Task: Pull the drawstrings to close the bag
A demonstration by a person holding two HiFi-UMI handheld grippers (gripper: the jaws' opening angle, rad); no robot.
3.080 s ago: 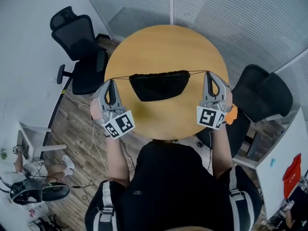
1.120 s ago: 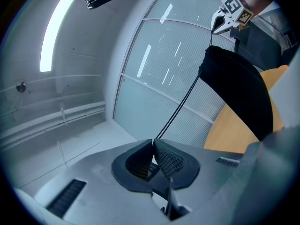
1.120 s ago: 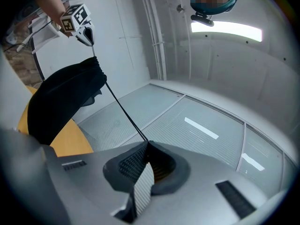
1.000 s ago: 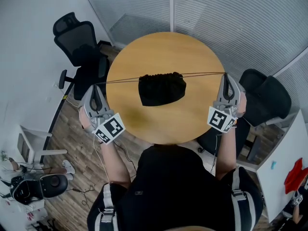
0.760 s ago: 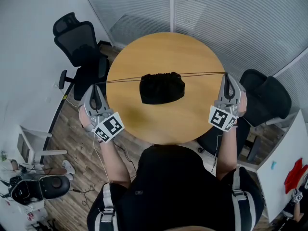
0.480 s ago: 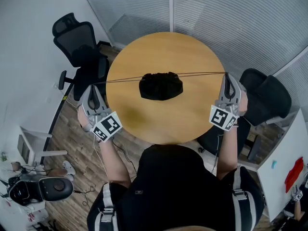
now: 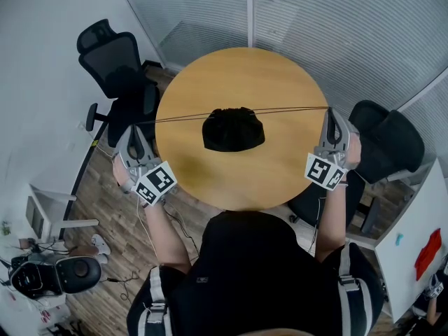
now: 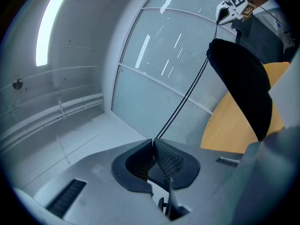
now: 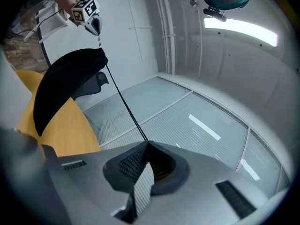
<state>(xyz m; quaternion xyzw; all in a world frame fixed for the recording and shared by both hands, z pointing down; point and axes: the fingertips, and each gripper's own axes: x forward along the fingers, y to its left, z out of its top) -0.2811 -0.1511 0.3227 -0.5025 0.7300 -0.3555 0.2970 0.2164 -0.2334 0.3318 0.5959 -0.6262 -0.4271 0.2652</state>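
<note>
A black drawstring bag [image 7: 233, 129] hangs bunched over the middle of the round wooden table [image 7: 280, 166]; its mouth is gathered tight. Thin dark drawstrings [image 7: 294, 108] run taut from it to both sides. My left gripper [image 7: 136, 127] is off the table's left edge, shut on the left drawstring [image 8: 185, 95]. My right gripper [image 7: 329, 110] is off the right edge, shut on the right drawstring [image 9: 123, 101]. The bag [image 8: 243, 86] shows in the left gripper view and, as the bag [image 9: 65, 86], in the right gripper view.
A black office chair [image 7: 119, 75] stands left of the table and another chair [image 7: 388, 138] to the right. Frosted glass walls [image 7: 336, 26] close the far side. A small white table [image 7: 49, 208] and cables lie on the wooden floor at the lower left.
Both grippers have moved outward and apart, the strings have drawn taut, and the bag's wide open mouth has gathered into a narrow bunch. In the last half second little moves.
</note>
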